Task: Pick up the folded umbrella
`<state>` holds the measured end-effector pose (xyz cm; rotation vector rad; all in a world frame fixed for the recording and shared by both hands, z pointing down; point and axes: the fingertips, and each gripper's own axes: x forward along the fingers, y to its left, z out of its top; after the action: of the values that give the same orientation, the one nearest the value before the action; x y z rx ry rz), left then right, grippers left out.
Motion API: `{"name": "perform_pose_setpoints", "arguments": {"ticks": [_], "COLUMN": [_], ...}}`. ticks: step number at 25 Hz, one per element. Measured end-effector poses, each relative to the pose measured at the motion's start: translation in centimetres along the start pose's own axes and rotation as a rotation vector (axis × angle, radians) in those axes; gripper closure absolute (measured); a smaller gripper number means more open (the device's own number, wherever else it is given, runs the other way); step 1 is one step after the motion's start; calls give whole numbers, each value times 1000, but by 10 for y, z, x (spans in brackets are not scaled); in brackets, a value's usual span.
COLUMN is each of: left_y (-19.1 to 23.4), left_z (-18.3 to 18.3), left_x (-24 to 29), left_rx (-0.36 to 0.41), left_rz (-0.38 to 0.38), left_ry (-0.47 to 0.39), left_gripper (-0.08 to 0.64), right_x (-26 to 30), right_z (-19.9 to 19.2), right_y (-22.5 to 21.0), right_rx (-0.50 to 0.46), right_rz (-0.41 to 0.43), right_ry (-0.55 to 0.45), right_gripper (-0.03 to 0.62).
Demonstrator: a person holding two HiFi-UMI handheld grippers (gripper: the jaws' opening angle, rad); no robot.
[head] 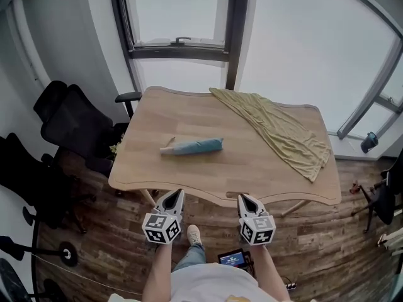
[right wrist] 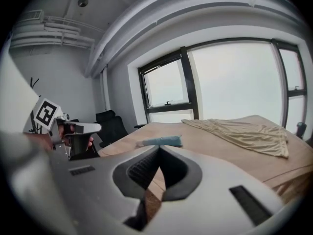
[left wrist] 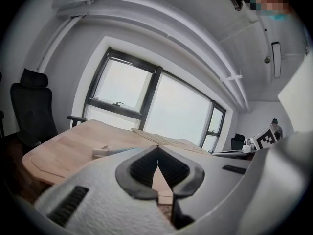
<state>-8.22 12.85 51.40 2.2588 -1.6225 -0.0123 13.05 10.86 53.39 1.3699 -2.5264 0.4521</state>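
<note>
A folded blue umbrella (head: pixel 192 146) with a pale handle lies on the wooden table (head: pixel 189 115), left of the middle. It also shows in the left gripper view as the umbrella (left wrist: pixel 108 152) and in the right gripper view as the umbrella (right wrist: pixel 161 141). My left gripper (head: pixel 179 194) hangs just off the table's near edge, shut and empty. My right gripper (head: pixel 244 197) is beside it at the same edge, its tips together with nothing between them. Both point toward the table.
An olive cloth (head: pixel 277 131) is draped across the table's right half, reaching the far edge. Black office chairs (head: pixel 72 128) stand left of the table. Windows (head: pixel 179 11) run behind it. A small device (head: pixel 232 257) lies on the wooden floor by my feet.
</note>
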Motion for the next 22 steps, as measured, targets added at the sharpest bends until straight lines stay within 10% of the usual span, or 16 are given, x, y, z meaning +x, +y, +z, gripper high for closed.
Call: {"name": "perform_pose_setpoints", "arguments": {"ticks": [22], "left_y": [130], "left_z": [51], "left_x": [204], "left_rx": [34], "left_rz": [-123], "left_ry": [98], "left_gripper": [540], "right_x": [188], "right_z": [47], "right_y": [-53], "right_rx": [50], "right_rz": [-151], "right_ry": [66], "right_gripper": [583]}}
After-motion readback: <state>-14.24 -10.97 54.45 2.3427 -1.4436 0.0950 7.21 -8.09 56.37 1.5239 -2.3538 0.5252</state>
